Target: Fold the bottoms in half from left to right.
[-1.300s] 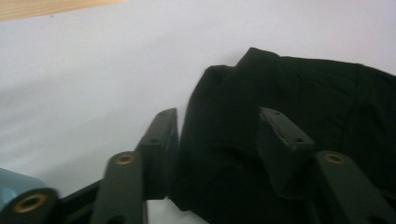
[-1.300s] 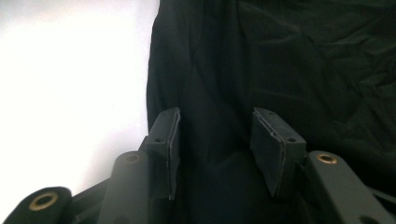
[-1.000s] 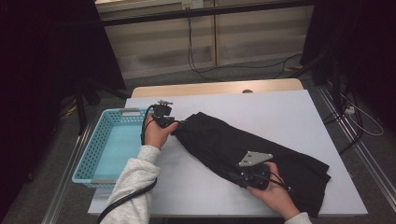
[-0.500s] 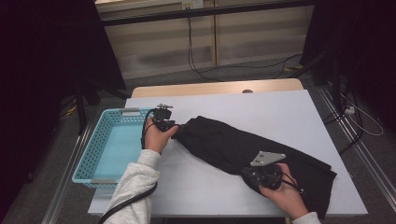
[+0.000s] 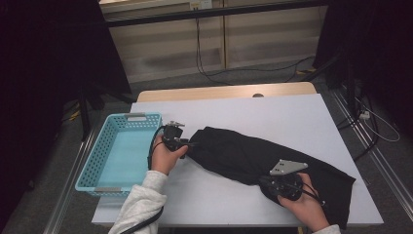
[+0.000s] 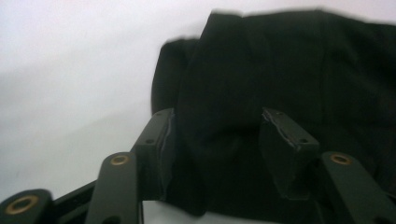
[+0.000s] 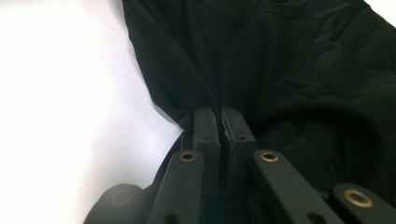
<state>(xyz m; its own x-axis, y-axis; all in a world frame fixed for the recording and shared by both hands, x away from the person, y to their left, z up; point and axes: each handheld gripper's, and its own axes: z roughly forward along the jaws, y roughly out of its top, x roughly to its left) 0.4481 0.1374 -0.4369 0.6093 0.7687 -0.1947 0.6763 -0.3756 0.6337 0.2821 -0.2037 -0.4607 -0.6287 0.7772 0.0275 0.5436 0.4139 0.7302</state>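
Observation:
A long black cloth (image 5: 253, 153) lies slantwise across the white table (image 5: 272, 114). My left gripper (image 5: 189, 144) is at the cloth's left end. In the left gripper view its jaws stand apart around a bulge of the cloth (image 6: 280, 70) and have just been closing; the left gripper (image 6: 217, 116) is not pinching it. My right gripper (image 5: 264, 179), with its grey plate on top, sits at the cloth's near edge toward the right. In the right gripper view the right gripper (image 7: 219, 122) is shut on a thin fold of the cloth (image 7: 289, 56).
A light blue plastic basket (image 5: 95, 153) with nothing in it stands at the table's left edge, just left of my left hand. Bare white tabletop lies behind and in front of the cloth. Cables run over the floor beyond the table.
My right gripper has slid right along the cloth's near edge and closed on it. My left gripper has come a little nearer and rightward onto the cloth's left end.

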